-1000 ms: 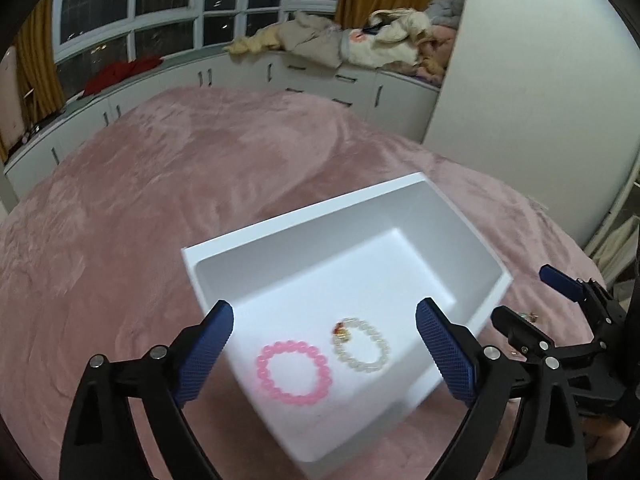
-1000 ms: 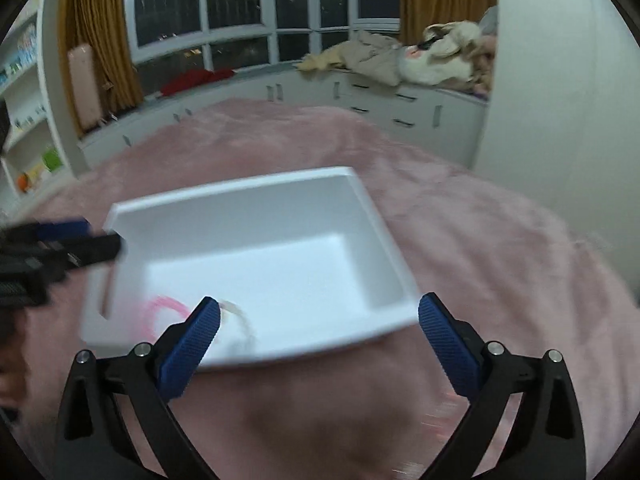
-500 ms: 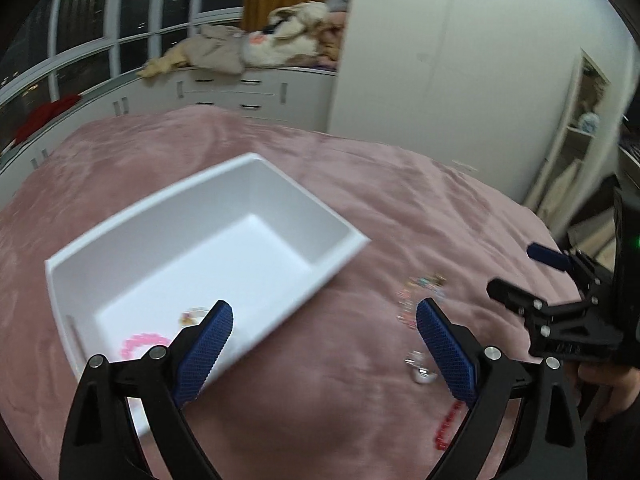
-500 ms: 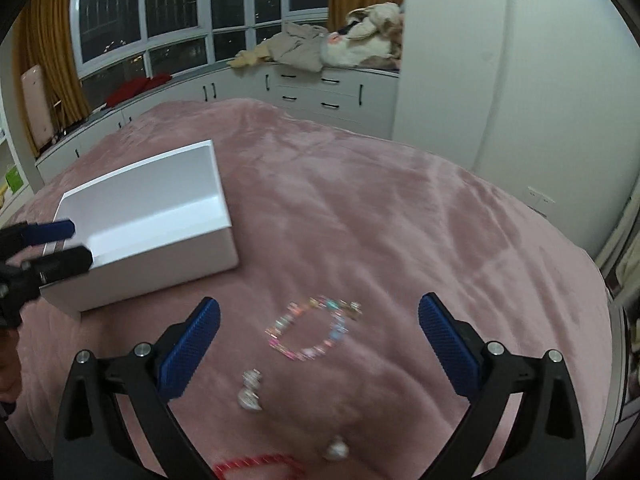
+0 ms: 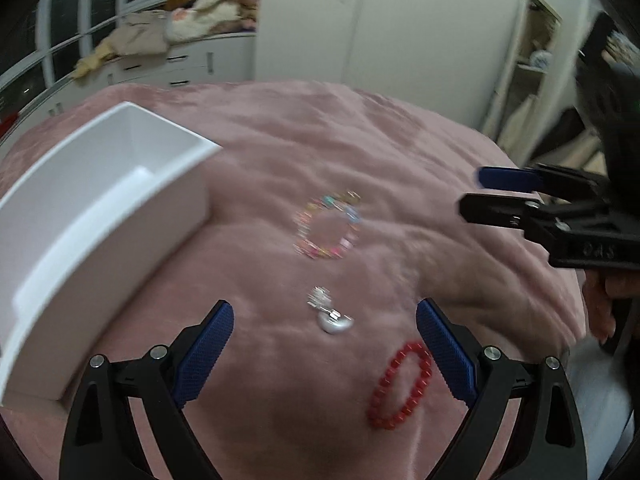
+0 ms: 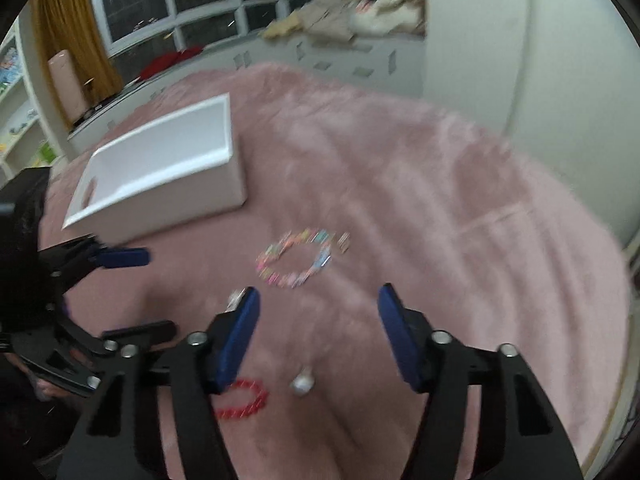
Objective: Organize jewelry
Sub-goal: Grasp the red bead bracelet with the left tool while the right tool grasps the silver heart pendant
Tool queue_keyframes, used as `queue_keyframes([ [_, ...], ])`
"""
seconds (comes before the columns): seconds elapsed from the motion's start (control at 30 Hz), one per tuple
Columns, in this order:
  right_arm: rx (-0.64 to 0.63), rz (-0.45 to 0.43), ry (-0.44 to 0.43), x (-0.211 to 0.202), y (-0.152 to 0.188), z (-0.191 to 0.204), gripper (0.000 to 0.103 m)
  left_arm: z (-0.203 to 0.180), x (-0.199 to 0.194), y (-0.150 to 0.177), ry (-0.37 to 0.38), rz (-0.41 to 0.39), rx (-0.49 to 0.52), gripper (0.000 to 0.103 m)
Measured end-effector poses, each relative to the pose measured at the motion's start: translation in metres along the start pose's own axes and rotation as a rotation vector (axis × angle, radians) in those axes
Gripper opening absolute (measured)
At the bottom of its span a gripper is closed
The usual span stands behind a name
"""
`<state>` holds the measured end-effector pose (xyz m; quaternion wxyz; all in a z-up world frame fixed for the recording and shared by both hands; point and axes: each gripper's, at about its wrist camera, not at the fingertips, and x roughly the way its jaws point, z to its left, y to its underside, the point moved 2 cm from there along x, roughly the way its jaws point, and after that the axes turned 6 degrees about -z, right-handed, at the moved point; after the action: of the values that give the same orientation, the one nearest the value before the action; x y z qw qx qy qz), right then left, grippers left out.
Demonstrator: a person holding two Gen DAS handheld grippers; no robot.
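Observation:
A white box (image 5: 80,216) sits on the pink blanket at the left; it also shows in the right wrist view (image 6: 160,172). On the blanket lie a multicoloured bead bracelet (image 5: 326,226) (image 6: 300,260), a silver ring-like piece (image 5: 330,314) (image 6: 303,381) and a red bead bracelet (image 5: 402,386) (image 6: 242,398). My left gripper (image 5: 324,344) is open and empty, just short of the silver piece. My right gripper (image 6: 318,328) is open and empty, above the blanket between the silver piece and the multicoloured bracelet. It shows in the left wrist view (image 5: 500,192) at the right.
The pink blanket (image 5: 360,140) covers a round bed. White drawers with piled clothes (image 6: 360,8) and windows stand behind. A white wardrobe (image 5: 400,20) and a shelf are at the right. My left gripper shows at the left of the right wrist view (image 6: 116,280).
Both grippers have swung away from the white box to the right, toward the loose jewellery on the blanket. The pink and pearl bracelets in the box are out of sight now.

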<state>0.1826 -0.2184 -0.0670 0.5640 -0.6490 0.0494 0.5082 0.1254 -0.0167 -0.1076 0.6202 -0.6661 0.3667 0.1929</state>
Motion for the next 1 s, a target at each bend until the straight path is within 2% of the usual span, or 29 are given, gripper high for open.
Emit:
queue_keyframes([
  [0.07, 0.057, 0.065, -0.084, 0.01, 0.008, -0.006, 0.047, -0.01, 0.005, 0.008, 0.03, 0.015, 0.018, 0.094],
  [0.13, 0.105, 0.113, -0.126, 0.019, 0.013, -0.012, 0.046, -0.02, 0.01, 0.017, 0.057, 0.043, 0.04, 0.089],
  [0.17, 0.113, 0.147, -0.126, 0.025, 0.017, -0.013, 0.045, -0.025, 0.014, 0.019, 0.063, 0.059, 0.052, 0.085],
  [0.27, 0.102, 0.238, -0.141, 0.04, 0.027, -0.008, 0.045, -0.038, 0.023, 0.032, 0.08, 0.105, 0.101, 0.084],
  [0.4, 0.109, 0.346, -0.101, 0.058, 0.04, -0.011, 0.045, -0.047, 0.034, 0.046, 0.077, 0.158, 0.136, 0.084],
  [0.53, 0.123, 0.401, -0.092, 0.069, 0.048, -0.014, 0.044, -0.053, 0.041, 0.056, 0.09, 0.187, 0.163, 0.084],
  [0.6, 0.099, 0.423, -0.096, 0.075, 0.051, -0.01, 0.043, -0.055, 0.047, 0.059, 0.079, 0.203, 0.171, 0.078],
  [0.8, 0.078, 0.492, -0.077, 0.09, 0.061, -0.006, 0.029, -0.055, 0.054, 0.065, 0.038, 0.219, 0.173, 0.062],
  [0.87, 0.078, 0.497, -0.086, 0.091, 0.062, -0.005, 0.021, -0.055, 0.056, 0.065, 0.023, 0.224, 0.177, 0.052],
  [0.9, 0.074, 0.498, -0.084, 0.091, 0.062, -0.004, 0.021, -0.055, 0.056, 0.065, 0.021, 0.224, 0.175, 0.05],
  [0.97, 0.068, 0.493, -0.081, 0.091, 0.062, -0.001, 0.021, -0.053, 0.054, 0.065, 0.009, 0.222, 0.17, 0.036],
  [1.0, 0.066, 0.487, -0.08, 0.089, 0.061, 0.0, 0.021, -0.052, 0.054, 0.065, 0.005, 0.223, 0.166, 0.032],
])
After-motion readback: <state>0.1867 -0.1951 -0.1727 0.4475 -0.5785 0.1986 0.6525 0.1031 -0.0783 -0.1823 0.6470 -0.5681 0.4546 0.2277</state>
